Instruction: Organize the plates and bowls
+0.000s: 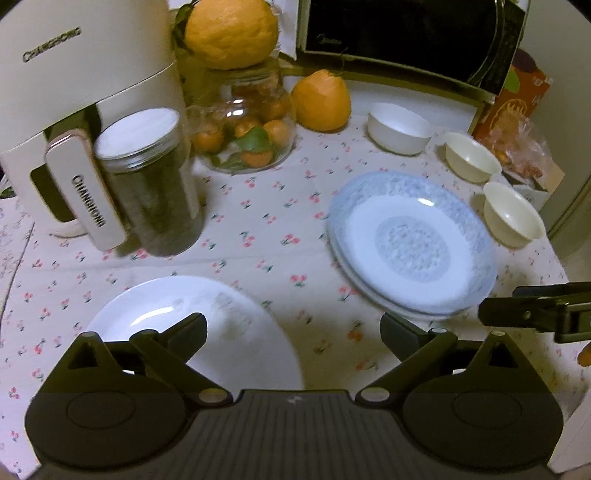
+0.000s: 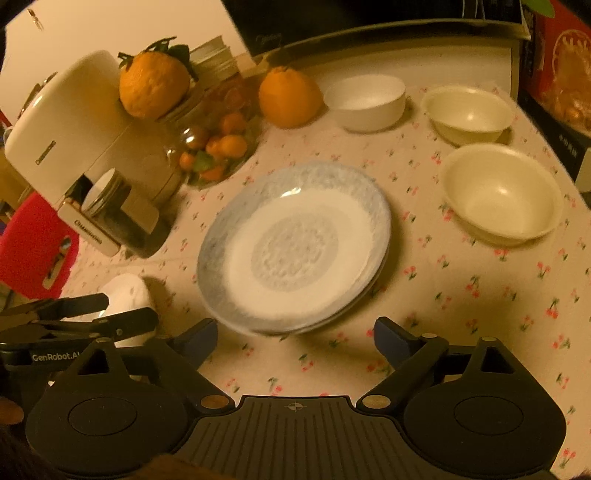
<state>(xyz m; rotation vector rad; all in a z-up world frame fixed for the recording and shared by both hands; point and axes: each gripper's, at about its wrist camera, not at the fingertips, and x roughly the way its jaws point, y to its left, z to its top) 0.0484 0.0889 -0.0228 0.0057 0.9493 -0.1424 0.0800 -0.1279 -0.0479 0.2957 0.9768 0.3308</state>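
Note:
A blue-patterned plate [image 1: 412, 243] lies on top of another plate on the floral tablecloth; it also shows in the right wrist view [image 2: 295, 247]. A plain white plate [image 1: 192, 325] lies in front of my left gripper [image 1: 293, 334], which is open and empty above its near edge. My right gripper [image 2: 295, 338] is open and empty just in front of the stacked plates. A white bowl [image 1: 399, 127] and two cream bowls [image 1: 471, 157] [image 1: 513, 214] stand at the right; they show in the right wrist view too [image 2: 365, 101] [image 2: 467, 114] [image 2: 502, 194].
A white appliance [image 1: 74, 92], a dark jar [image 1: 155, 184], a glass jar of small oranges [image 1: 247, 129] and two large citrus fruits [image 1: 321, 101] stand at the back left. A microwave [image 1: 406, 33] and an orange box [image 1: 513, 96] are behind the bowls.

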